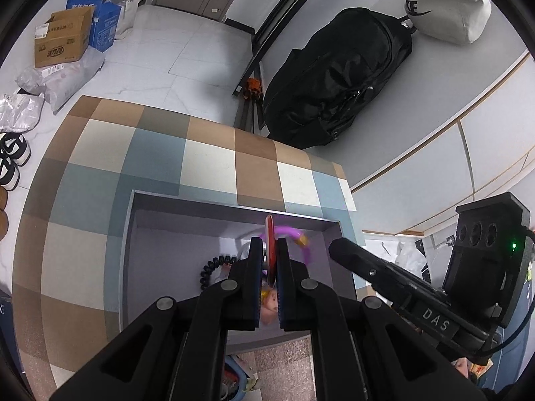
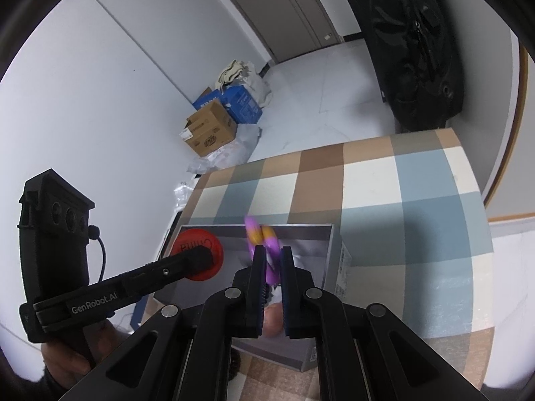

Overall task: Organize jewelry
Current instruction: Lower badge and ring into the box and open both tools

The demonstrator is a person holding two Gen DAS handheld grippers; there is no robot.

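Here, a red round disc (image 1: 270,247) is pinched on edge in the left claw (image 1: 269,260) above the grey box (image 1: 130,234) on the checkered table (image 1: 207,160). A purple bracelet (image 2: 267,250) is clamped by the right claw (image 2: 272,267) near the box's far rim; open table is seen beyond.

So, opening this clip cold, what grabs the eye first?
Both grippers hang over an open grey box on a checked tablecloth. The left gripper pinches a red disc on edge; the right gripper is shut on a blurred purple bangle with gold bands. A black coiled hair tie lies inside the box.
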